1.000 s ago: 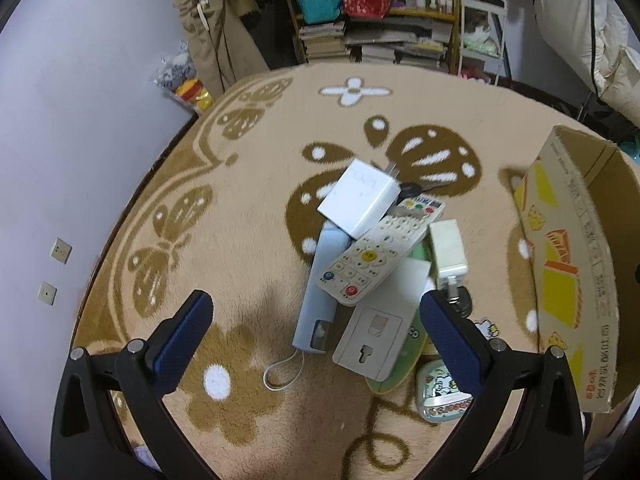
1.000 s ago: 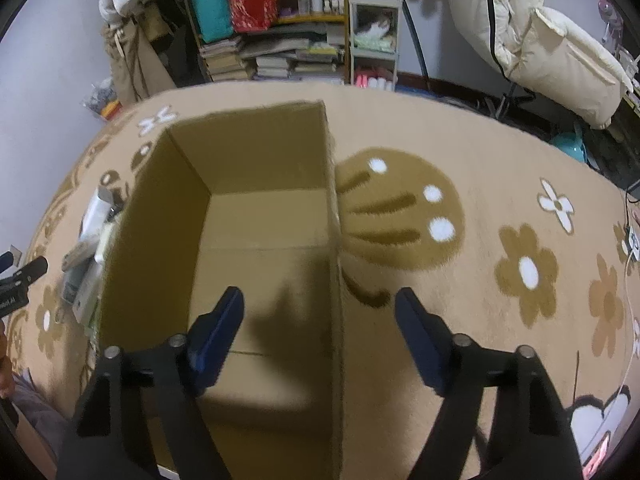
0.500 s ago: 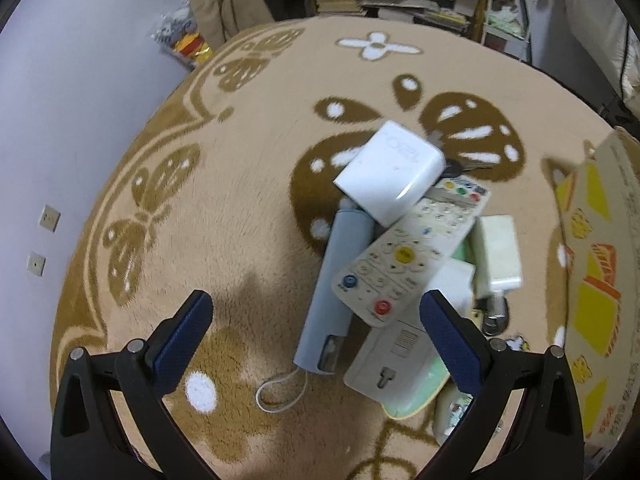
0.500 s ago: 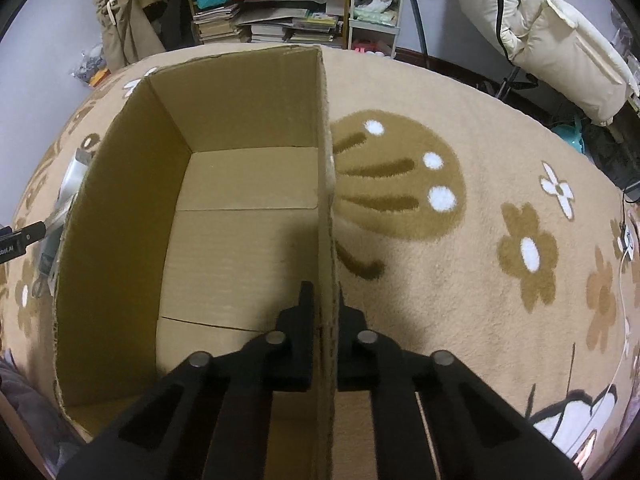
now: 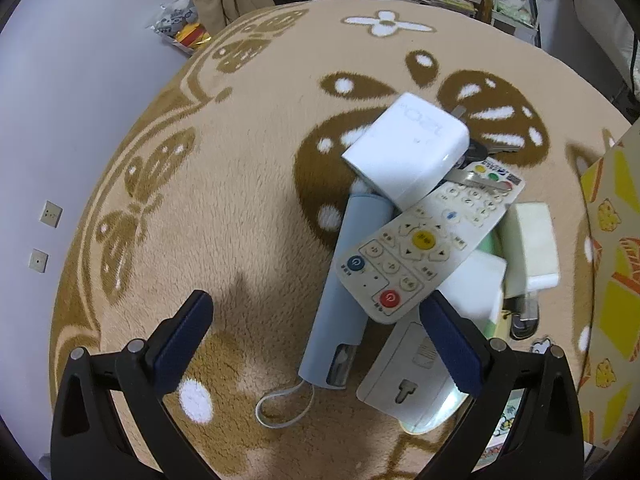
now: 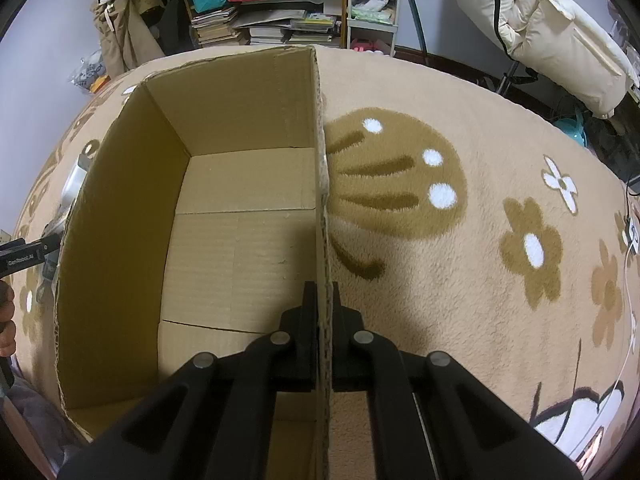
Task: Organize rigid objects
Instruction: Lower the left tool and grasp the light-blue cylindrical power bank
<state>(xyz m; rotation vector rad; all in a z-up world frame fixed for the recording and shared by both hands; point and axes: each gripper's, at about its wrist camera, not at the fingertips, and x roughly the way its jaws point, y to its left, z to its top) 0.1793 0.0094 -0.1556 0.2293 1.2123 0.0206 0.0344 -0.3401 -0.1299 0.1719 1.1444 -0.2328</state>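
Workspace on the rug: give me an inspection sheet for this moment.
Surface: patterned beige rug.
Job's things: remote control atop the pile, over a grey-blue handheld device; white charger block; white wall adapter; keys; cardboard box, nothing seen inside.
Clutter: nothing seen.
Grippers: left gripper open above the pile; right gripper shut on the box wall.
Cables: white loop cord on the device.
Surroundings: bookshelf, padded chair.

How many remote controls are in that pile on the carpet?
1: the white remote control lies on top of the pile, across the blue-grey case. Others may be hidden underneath.
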